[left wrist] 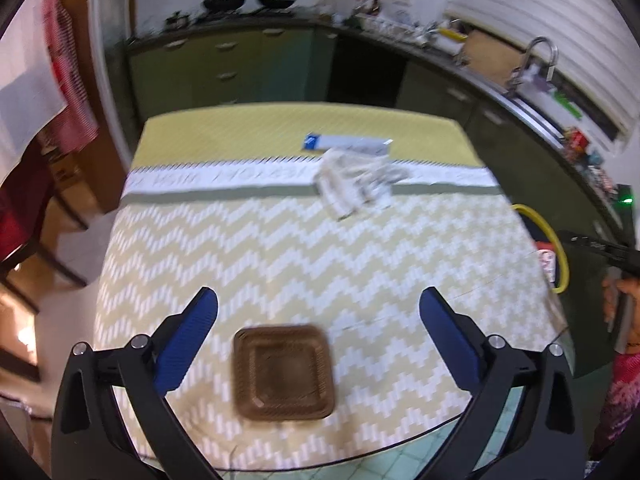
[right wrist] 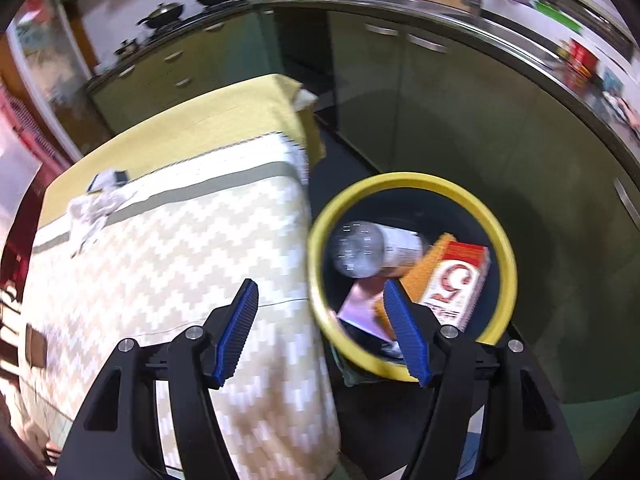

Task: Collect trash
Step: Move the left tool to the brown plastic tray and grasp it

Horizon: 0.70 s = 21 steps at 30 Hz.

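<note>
The left tool (left wrist: 318, 304) hangs spread wide over a brown square paper plate (left wrist: 283, 372) on the zigzag-patterned worktop (left wrist: 280, 248). The right tool (right wrist: 320, 298), apart and empty, hovers by the yellow-rimmed dark bin (right wrist: 505, 252) holding a clear plastic bottle (right wrist: 360, 250) and an orange-and-red carton (right wrist: 456, 280); its lettering is blurred.

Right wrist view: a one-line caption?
Open right gripper above yellow-rimmed bin holding a plastic bottle and carton.

Red-and-white carton (right wrist: 456, 280) shows a large "5"; cloth lettering unreadable.
</note>
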Tool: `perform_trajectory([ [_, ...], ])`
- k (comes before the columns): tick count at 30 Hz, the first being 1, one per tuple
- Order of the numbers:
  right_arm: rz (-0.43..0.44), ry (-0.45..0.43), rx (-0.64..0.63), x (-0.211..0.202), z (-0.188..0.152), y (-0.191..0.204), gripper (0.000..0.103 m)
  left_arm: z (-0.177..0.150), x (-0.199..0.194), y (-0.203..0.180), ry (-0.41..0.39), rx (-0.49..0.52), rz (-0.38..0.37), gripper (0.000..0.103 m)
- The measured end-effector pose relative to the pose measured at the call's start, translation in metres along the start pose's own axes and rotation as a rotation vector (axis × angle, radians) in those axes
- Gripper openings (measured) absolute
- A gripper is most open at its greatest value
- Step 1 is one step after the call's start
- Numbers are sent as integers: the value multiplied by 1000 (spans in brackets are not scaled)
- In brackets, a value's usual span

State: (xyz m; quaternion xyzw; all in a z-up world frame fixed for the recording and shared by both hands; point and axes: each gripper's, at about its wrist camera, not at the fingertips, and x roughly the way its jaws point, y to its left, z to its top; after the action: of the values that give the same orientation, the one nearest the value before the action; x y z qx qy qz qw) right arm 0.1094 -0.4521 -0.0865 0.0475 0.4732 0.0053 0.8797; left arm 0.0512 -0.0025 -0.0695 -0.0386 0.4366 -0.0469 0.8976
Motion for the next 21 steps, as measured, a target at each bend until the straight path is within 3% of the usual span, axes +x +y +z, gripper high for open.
perform_trajectory([
  [10,30,7,-50,3,-3,22,65,-29,34,18,151,-46,37,96],
  [21,36,38,-63,14,-6,26,65,-34,50,21,186,-38,23,96],
])
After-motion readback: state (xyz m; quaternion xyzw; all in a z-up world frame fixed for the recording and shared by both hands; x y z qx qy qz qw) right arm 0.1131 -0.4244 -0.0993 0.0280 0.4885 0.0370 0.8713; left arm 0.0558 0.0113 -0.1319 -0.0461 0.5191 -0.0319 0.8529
